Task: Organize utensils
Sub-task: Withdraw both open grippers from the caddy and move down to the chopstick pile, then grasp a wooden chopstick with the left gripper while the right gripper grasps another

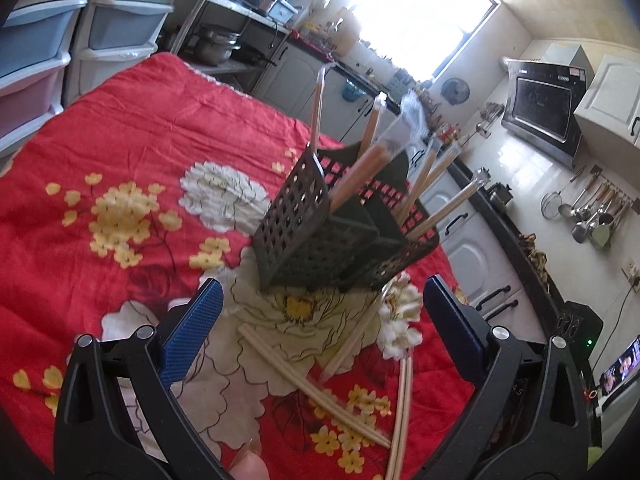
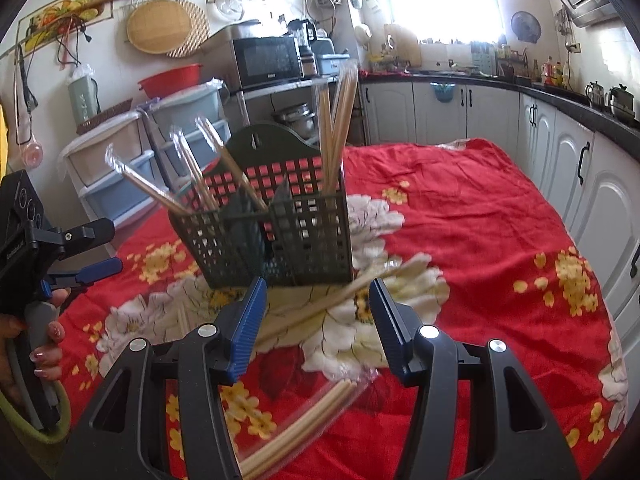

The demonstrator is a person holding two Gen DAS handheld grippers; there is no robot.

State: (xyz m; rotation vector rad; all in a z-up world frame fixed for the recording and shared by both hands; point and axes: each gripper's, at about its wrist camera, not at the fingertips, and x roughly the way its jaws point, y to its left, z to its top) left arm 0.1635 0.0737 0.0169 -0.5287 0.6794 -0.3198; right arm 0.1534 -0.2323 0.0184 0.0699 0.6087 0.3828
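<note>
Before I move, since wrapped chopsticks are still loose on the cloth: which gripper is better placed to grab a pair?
Probably the right gripper: its open jaws straddle a wrapped chopstick pair before the black utensil basket. The left gripper, also open, frames mostly cloth.

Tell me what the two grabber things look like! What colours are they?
Each hand-held gripper, left and right, has a chunky black plastic frame with triangular cut-outs and round silver bolts. The fingers carry bright blue ribbed pads. In the right wrist view, the left one shows a grey handle, held by a hand with painted nails.

Utensil holder (image 2: 276, 224) and loose chopsticks (image 2: 332, 300) obstruct ahead.
</note>
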